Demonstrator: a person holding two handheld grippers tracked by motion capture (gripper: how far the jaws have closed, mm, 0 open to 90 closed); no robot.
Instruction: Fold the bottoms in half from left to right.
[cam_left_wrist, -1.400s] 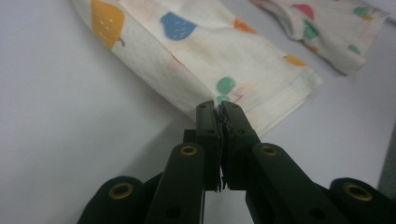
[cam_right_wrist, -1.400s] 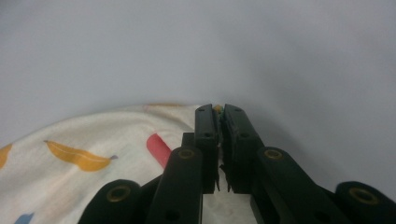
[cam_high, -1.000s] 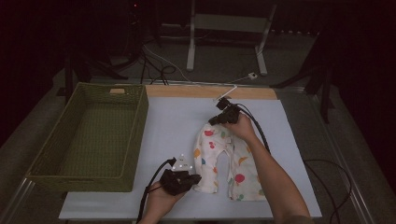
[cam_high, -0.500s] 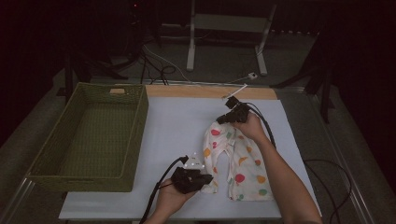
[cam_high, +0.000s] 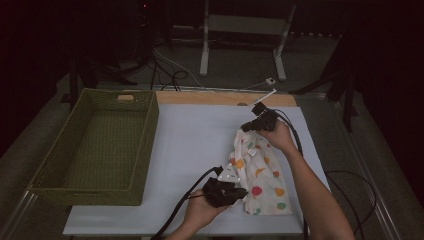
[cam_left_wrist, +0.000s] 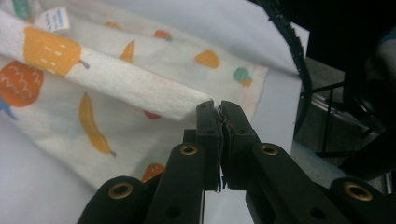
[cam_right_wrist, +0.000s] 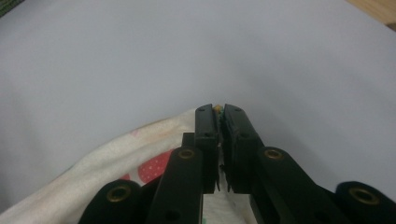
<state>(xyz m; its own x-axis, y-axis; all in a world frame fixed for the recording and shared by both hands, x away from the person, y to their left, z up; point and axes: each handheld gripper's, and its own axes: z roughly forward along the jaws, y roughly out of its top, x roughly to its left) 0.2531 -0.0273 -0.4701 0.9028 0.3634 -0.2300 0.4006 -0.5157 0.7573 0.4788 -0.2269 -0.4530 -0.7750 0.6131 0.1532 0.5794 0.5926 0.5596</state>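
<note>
Since a second ago we've carried both tongs to the right across the worktop, and the white cotton garment printed with coloured fruit (cam_high: 260, 172) has come along, now folded narrower and lying further right.

High view: left tongs (cam_high: 241, 191) sit at the near edge of the pale grey worktop (cam_high: 192, 145), clamped on the garment's near left corner. Right tongs (cam_high: 245, 127) are at the garment's far end, near the worktop's right side, also gripping cloth. The garment stretches between the two, partly lifted at both ends, the rest on the worktop. The green woven rectangular basket (cam_high: 55, 165) stands on the left, well apart from the garment.

Left gripper view: left tongs (cam_left_wrist: 218, 106) are shut tight on a folded edge of the garment (cam_left_wrist: 116, 79); cloth is visible pinched between the pads. A small white label (cam_left_wrist: 52, 19) shows at top left on the fabric.

Right gripper view: right tongs (cam_right_wrist: 218, 110) are shut on the garment (cam_right_wrist: 135, 154), with a sliver of printed cloth showing between the tips. Bare worktop (cam_right_wrist: 196, 51) lies beyond.
</note>
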